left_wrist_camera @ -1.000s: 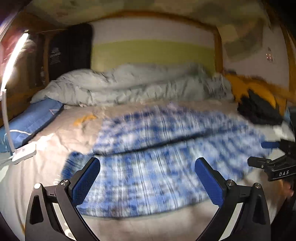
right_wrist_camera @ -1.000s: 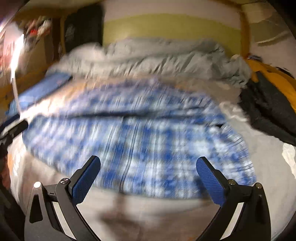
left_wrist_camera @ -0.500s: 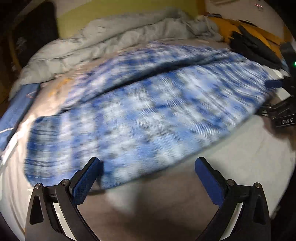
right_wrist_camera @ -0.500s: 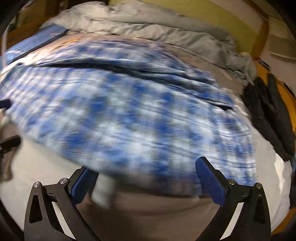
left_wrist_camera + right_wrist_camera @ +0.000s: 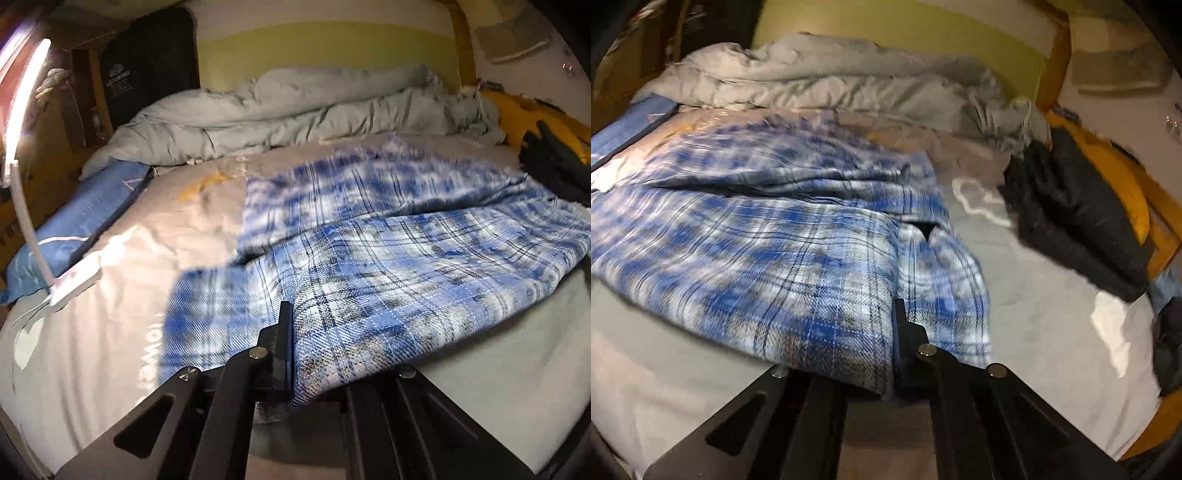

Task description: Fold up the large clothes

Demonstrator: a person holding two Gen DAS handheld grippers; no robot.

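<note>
Now the left gripper [image 5: 291, 354] is pinching the near edge of the blue plaid shirt [image 5: 399, 273], its jaws clamped tight on the cloth. Likewise the right gripper [image 5: 895, 350] is squeezing the same shirt [image 5: 775, 251] at its near edge, jaws closed on the fabric. The shirt is lying spread across the grey bedsheet [image 5: 110, 332], with a fold running across its middle. Only the left view is showing the white lamp [image 5: 22, 155] and the blue pillow [image 5: 74, 229] beside the shirt. Only the right view is showing the full pile of dark clothes [image 5: 1078, 218] near the shirt. Both views are showing the rumpled grey duvet [image 5: 295, 110] at the far end, though motion is blurring much of the 2 pictures.
</note>
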